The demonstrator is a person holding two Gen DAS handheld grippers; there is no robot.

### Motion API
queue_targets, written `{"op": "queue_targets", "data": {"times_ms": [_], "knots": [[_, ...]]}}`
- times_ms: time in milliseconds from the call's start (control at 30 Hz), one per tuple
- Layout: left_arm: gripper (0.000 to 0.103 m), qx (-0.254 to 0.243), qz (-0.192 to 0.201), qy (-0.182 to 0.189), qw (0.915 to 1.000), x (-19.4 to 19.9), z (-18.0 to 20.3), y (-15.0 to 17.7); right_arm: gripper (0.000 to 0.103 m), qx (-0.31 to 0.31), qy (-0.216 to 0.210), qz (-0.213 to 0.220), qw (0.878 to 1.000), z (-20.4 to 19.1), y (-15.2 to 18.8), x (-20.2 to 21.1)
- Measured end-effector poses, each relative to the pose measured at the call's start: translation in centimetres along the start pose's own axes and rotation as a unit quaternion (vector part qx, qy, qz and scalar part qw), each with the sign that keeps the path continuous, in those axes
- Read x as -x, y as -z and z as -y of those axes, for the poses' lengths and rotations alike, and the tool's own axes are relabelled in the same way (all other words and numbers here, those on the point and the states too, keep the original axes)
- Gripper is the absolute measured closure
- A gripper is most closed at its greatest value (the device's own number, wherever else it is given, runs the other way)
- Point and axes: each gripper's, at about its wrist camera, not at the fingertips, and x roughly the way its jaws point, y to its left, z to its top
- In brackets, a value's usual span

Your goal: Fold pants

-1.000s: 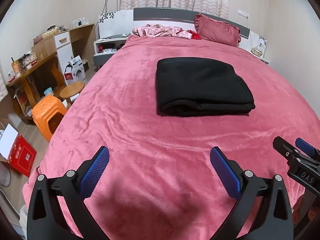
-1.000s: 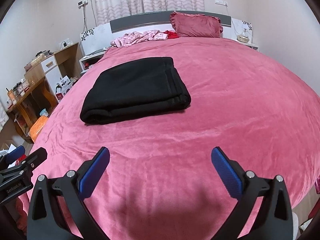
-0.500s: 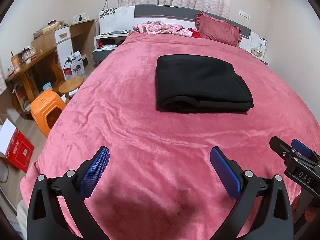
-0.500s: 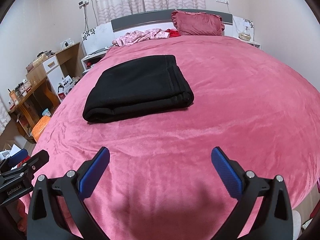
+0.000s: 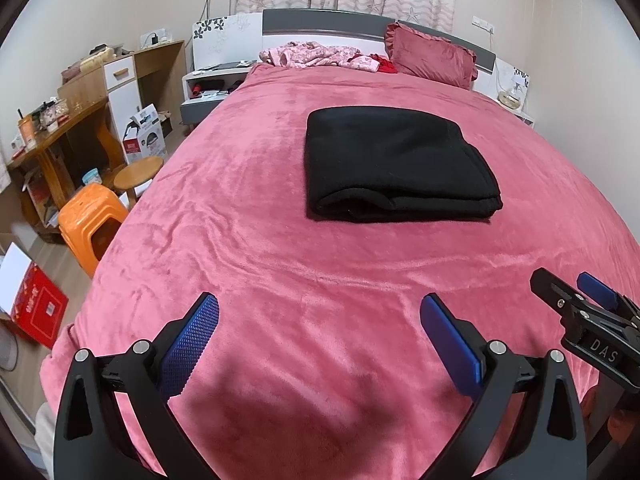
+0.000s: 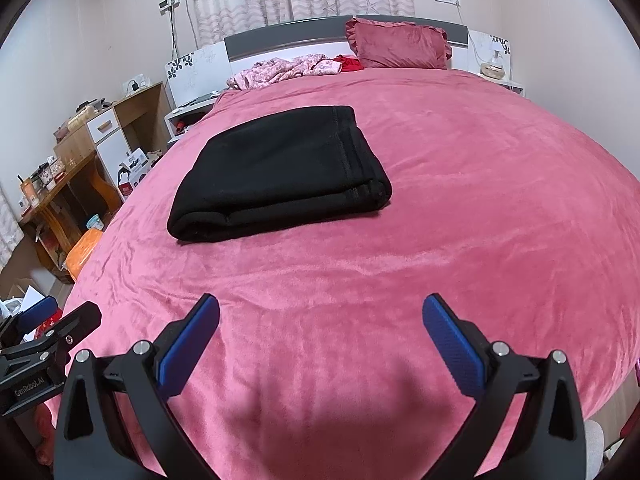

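In the middle of the bed (image 5: 256,208), the pants (image 5: 394,162) are lying folded into a thick black rectangle. Over the foot edge the left gripper (image 5: 318,338) and the right gripper (image 6: 320,338) are hanging wide open, holding nothing, well apart from the pants.

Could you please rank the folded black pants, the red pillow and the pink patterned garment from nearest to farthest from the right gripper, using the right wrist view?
1. Folded black pants, mid-bed, left of centre.
2. Pink patterned garment, by the headboard, left.
3. Red pillow, against the headboard; close to the garment's depth.
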Motion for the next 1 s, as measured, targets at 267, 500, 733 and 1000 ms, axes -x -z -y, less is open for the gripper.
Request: {"op": "queue_targets", "data": {"times_ms": [267,500,733,1000], "knots": [[0.003,0.0,-0.004,-0.001,1.0,-0.07,0.01,0.1,0.002,-0.001,0.0,-0.001,1.0,-0.2,0.2,-0.12],[0.003,0.0,-0.007,0.0,1.0,-0.21,-0.05,0.21,0.002,-0.004,-0.002,-0.004,1.0,-0.18,0.27,-0.15],[0.003,0.0,-0.009,0.001,1.0,-0.3,-0.19,0.33,0.002,-0.004,-0.002,-0.005,1.0,-0.18,0.28,-0.15],[0.003,0.0,-0.01,0.001,0.9999,-0.35,-0.21,0.3,0.002,-0.004,-0.002,-0.007,1.0,-0.16,0.34,-0.22]]}}
